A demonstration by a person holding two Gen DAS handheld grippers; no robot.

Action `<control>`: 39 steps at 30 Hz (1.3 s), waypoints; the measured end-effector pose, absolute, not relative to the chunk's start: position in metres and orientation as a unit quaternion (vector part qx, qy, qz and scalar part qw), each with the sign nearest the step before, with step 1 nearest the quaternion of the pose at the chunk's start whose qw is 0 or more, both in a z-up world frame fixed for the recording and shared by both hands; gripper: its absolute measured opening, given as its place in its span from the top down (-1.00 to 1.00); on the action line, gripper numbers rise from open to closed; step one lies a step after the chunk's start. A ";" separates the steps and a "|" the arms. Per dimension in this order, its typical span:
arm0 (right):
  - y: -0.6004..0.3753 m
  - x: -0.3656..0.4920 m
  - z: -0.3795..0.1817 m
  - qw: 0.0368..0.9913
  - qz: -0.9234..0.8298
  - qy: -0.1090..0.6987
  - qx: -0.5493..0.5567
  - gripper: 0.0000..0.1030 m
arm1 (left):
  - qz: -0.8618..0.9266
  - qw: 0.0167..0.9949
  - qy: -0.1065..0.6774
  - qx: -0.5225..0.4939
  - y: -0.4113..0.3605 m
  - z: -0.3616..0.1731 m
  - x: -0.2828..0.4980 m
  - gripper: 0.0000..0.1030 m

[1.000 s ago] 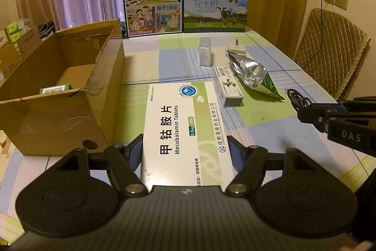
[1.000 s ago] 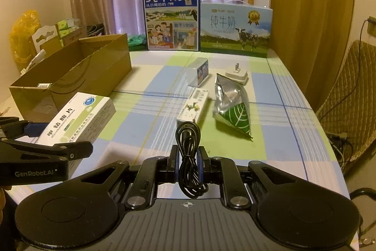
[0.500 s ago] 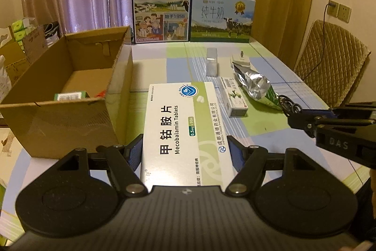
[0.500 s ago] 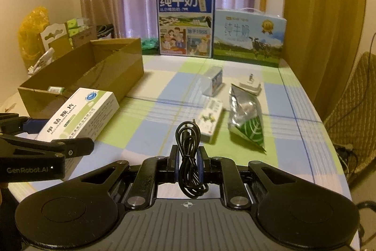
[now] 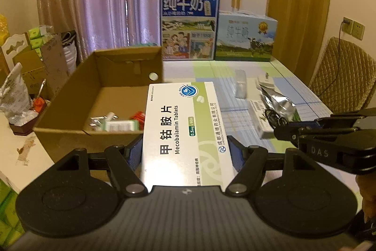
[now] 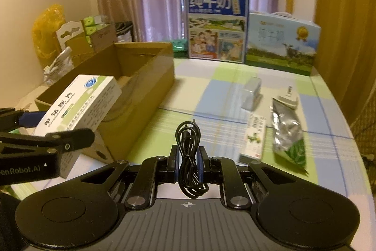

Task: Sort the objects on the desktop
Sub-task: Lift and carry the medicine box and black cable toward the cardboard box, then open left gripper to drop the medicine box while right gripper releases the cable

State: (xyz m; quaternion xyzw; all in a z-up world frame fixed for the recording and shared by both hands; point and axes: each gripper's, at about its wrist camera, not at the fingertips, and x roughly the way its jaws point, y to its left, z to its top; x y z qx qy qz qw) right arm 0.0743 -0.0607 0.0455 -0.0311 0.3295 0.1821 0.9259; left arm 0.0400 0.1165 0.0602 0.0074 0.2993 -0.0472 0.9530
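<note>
both grippers carrying items beside the cardboard box

the left gripper (image 5: 185, 152) is clamping a white and green pill box (image 5: 183, 133) held above the near corner of the open cardboard box (image 5: 70, 95); the right gripper (image 6: 188, 164) is pinching a coiled black cable (image 6: 188, 157) over the checked table (image 6: 211, 95), where a foil pouch (image 6: 287, 131) and a small carton (image 6: 253, 138) are lying farther out.

The right tool (image 6: 188, 162) is clamped on a coiled black cable (image 6: 188, 152), which stands upright between its fingers. At left, the left tool (image 6: 35, 133) grips a white and green tablet box (image 6: 80, 105), held over the near corner of an open cardboard box (image 6: 145, 77). On the checked tabletop (image 6: 211, 114) to the right lie a small carton (image 6: 253, 135), a foil pouch (image 6: 287, 131) just beside it, a white plug (image 6: 289, 98) and a clear case (image 6: 251, 92). Two milk cartons (image 6: 217, 25) stand at the far edge.
</note>
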 end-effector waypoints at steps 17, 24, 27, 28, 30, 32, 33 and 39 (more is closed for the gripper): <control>0.017 0.113 0.076 0.920 0.242 0.307 -0.016 0.77 | 0.001 0.960 0.279 0.014 0.205 0.087 0.065 -0.32; 0.059 0.140 0.082 0.912 0.266 0.311 0.011 0.77 | 0.008 0.958 0.286 0.026 0.250 0.089 0.093 -0.32; 0.076 0.149 0.079 0.909 0.271 0.316 0.013 0.77 | 0.001 0.957 0.289 0.016 0.266 0.087 0.106 -0.32; 0.080 0.152 0.078 0.909 0.271 0.316 0.013 0.77 | 0.000 0.957 0.291 0.018 0.270 0.086 0.110 -0.32; 0.086 0.158 0.075 0.909 0.270 0.317 0.011 0.77 | -0.009 0.955 0.294 0.017 0.276 0.081 0.117 -0.32; 0.091 0.164 0.071 0.909 0.267 0.320 0.012 0.77 | -0.024 0.955 0.295 0.015 0.281 0.076 0.123 -0.32; 0.092 0.168 0.069 0.909 0.264 0.323 0.012 0.77 | -0.030 0.955 0.296 0.017 0.282 0.073 0.125 -0.32; 0.095 0.181 0.056 0.908 0.253 0.334 0.016 0.77 | -0.051 0.950 0.308 0.018 0.285 0.059 0.142 -0.32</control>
